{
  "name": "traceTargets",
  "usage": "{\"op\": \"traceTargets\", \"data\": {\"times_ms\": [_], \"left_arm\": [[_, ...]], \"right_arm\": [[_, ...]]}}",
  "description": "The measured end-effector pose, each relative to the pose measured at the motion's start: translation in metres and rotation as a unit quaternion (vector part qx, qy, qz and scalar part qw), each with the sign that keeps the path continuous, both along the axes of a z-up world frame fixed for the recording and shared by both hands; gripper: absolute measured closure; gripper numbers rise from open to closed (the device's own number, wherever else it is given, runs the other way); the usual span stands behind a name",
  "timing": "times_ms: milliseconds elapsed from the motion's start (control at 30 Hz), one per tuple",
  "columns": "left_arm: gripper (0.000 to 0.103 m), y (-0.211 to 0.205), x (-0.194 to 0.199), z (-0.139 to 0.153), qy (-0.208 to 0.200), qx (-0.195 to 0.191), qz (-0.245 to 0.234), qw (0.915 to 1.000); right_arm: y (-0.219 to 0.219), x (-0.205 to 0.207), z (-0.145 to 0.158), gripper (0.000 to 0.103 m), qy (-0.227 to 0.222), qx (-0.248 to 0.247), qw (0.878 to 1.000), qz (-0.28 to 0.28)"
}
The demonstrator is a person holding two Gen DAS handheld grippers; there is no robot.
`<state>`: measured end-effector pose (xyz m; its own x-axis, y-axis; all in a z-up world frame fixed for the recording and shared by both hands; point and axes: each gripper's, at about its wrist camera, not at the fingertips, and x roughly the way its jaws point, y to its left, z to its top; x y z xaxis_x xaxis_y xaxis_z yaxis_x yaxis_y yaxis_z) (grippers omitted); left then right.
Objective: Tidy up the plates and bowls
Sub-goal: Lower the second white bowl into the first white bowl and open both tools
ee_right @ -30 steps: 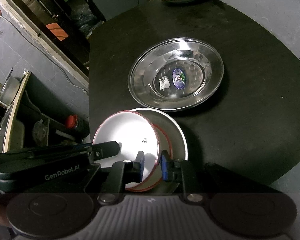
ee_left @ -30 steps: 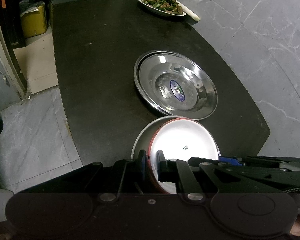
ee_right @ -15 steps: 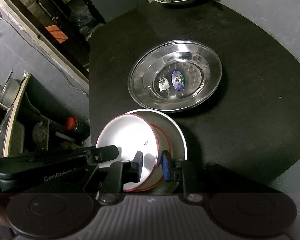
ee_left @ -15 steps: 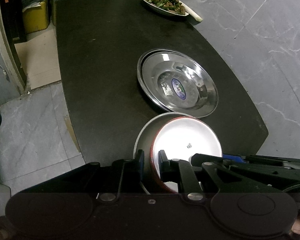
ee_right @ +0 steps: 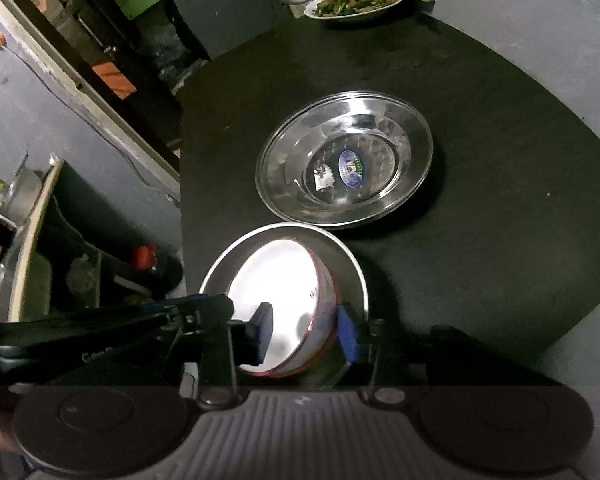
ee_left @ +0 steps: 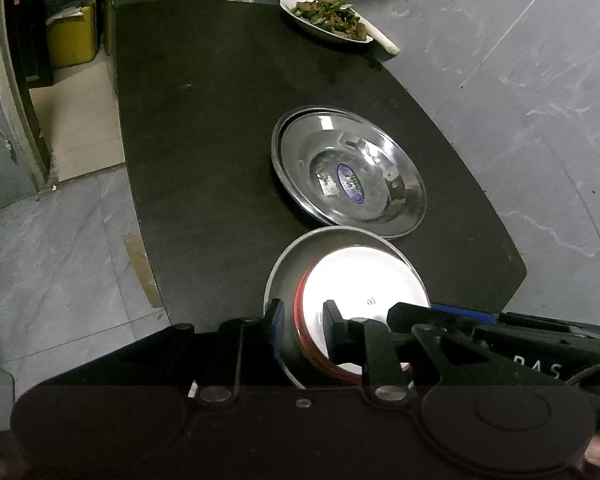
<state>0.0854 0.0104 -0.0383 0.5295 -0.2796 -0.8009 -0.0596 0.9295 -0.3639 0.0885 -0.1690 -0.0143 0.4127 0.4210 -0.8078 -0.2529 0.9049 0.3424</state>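
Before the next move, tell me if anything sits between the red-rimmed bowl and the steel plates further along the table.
Nothing visible does. The red-rimmed bowl sits inside a grey bowl, and only bare black table separates that pair from the steel plates. The food dish stands beyond them.

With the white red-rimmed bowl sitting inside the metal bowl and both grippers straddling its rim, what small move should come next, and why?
Probably draw both grippers back off the rim. The red-rimmed bowl already sits nested in the metal bowl on the table, and the jaws of the left gripper and right gripper have just been opening, with the rim between them but the pads apparently clear of it.
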Motion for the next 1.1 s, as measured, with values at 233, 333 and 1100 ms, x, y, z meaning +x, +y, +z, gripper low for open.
{"op": "traceTargets", "data": {"times_ms": [233, 333, 1100], "left_arm": [[0.053, 0.008, -0.012, 0.006, -0.017, -0.001, 0.017, 0.9997], [0.051, 0.014, -0.019, 0.009, -0.024, -0.004, 0.029, 0.9993], [0.001, 0.04, -0.048, 0.012, -0.066, 0.013, 0.12, 0.9905]], "right_arm": [[-0.006, -0.008, 0.005, 0.061, -0.016, 0.011, 1.0, -0.009], [-0.009, -0.011, 0.007, 0.055, -0.023, 0.018, 0.999, -0.016], [-0.039, -0.031, 0.008, 0.0, -0.047, 0.041, 0.995, -0.072]]}}
